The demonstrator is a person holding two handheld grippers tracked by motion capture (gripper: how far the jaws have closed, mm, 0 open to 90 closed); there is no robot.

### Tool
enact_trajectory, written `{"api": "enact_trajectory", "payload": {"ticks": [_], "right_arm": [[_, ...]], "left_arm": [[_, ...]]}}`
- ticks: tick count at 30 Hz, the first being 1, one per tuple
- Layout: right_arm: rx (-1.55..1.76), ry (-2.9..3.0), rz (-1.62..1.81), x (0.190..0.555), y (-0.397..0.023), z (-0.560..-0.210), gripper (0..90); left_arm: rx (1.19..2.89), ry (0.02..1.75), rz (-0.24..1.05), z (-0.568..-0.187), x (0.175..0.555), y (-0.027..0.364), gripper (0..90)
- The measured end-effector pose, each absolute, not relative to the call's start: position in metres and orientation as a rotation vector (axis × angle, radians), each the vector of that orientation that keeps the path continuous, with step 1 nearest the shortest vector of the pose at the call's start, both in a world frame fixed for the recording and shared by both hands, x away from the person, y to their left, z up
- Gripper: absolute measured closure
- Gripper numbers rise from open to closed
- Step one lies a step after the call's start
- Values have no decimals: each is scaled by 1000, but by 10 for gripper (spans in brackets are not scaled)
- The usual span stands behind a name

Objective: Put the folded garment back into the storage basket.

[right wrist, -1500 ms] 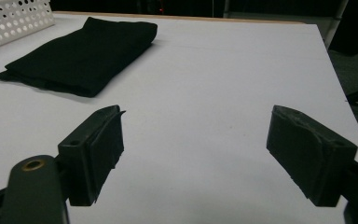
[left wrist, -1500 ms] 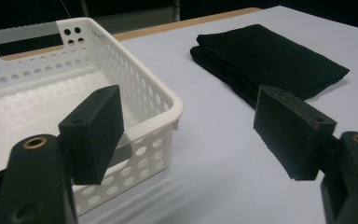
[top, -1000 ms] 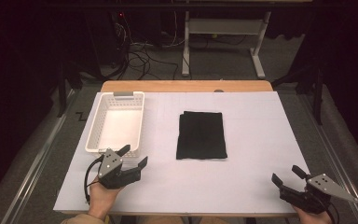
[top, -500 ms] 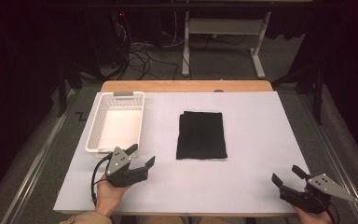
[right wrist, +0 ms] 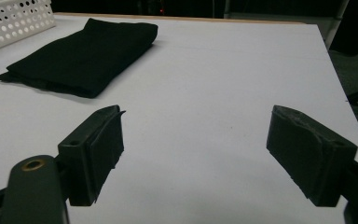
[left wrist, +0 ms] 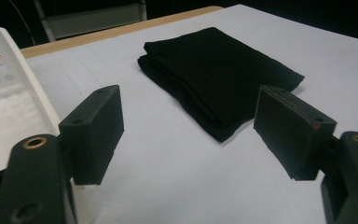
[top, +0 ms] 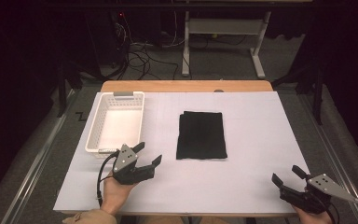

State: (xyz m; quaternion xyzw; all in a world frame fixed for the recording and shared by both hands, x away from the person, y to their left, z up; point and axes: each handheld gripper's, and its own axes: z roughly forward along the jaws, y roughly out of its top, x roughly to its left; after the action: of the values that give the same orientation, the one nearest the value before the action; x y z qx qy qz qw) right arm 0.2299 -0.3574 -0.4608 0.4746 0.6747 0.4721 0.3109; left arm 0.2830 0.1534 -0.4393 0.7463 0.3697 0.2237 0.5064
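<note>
At the near edge of the tabletop point(top: 261, 140), towards its left corner, the left gripper point(top: 148, 156) is held in a hand point(top: 114, 193) that comes in from below. Its jaws are wide apart and hold nothing; they point forward and a little to the right, and between them is only the white surface. A black cable point(top: 101, 175) goes from this gripper back along the hand. Near the right corner of the same edge is the right gripper point(top: 287, 176), with a grey three-cornered plate point(top: 328, 185) on its top. Its jaws are also wide open and empty, and they point to the left and away from the person.

Just beyond the left gripper, along the left edge of the tabletop, stands a white plastic basket point(top: 94, 135) with small holes in its walls. Its near short wall is very close to the gripper; whether they touch I cannot tell. Inside the basket nothing can be seen.

In the middle of the tabletop lies a folded black cloth point(top: 201, 134), flat, with its long sides running from near to far. It is apart from the basket and from both grippers. In the left gripper view the cloth point(left wrist: 223, 74) lies ahead between the jaws, with its near corner close to the right one, and nothing stands in between.

At the far edge a strip of wood point(top: 186, 86) shows beyond the white surface. Behind the table, on the floor, there are a metal frame point(top: 223, 32) and many dark cables point(top: 144, 53).
</note>
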Motion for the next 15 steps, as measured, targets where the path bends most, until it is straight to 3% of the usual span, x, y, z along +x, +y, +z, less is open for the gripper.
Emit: {"api": "enact_trajectory", "payload": {"ticks": [15], "right_arm": [[1259,1781,1241,230,-357,-461,193]], "left_arm": [[1802,876,533,-438,288,141,218]]}}
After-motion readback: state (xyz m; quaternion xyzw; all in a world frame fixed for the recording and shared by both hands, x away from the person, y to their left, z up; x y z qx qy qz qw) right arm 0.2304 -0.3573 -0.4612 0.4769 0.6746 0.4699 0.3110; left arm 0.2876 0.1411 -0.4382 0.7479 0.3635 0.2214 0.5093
